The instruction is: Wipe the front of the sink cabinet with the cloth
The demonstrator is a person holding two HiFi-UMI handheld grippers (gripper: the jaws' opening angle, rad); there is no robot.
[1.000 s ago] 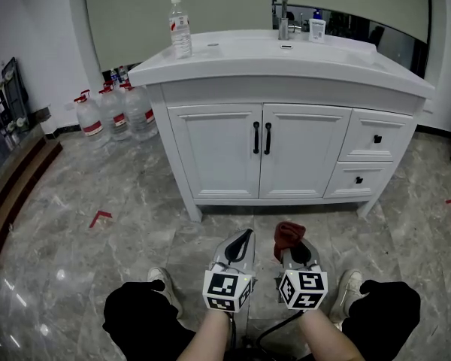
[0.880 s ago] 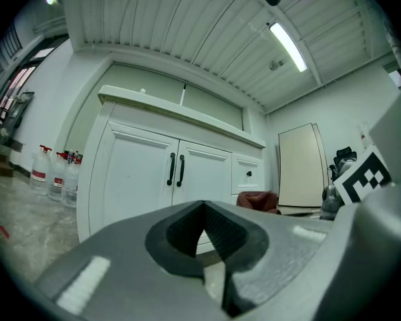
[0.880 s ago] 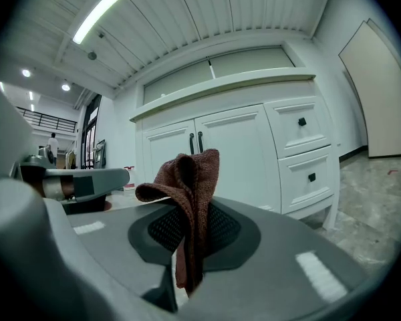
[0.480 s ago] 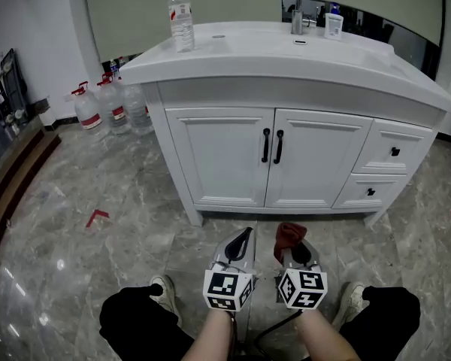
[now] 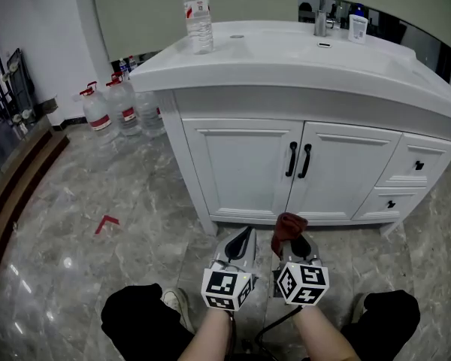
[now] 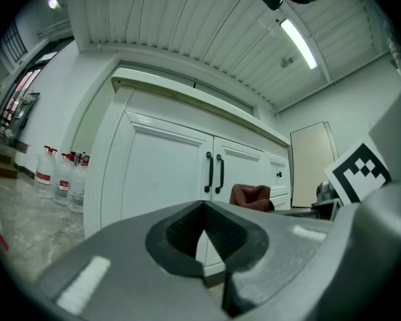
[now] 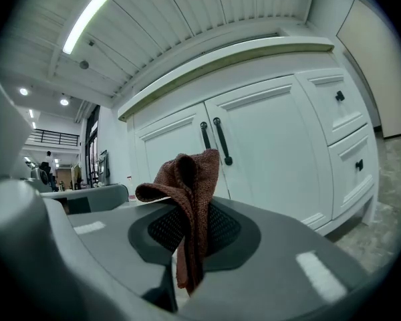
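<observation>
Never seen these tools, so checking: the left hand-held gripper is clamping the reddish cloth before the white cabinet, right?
No: the right hand-held gripper clamps the cloth before the white cabinet, as the right gripper view shows. The left hand-held gripper is shut, empty.

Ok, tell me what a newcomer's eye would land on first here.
The white sink cabinet fills the middle, its two doors shut, with a water bottle upright on the counter's left end. Just in front of it, low in the head view, the right tongs pinch a red-brown cloth that sticks up from them, while the left tongs beside them are shut on nothing.
</observation>
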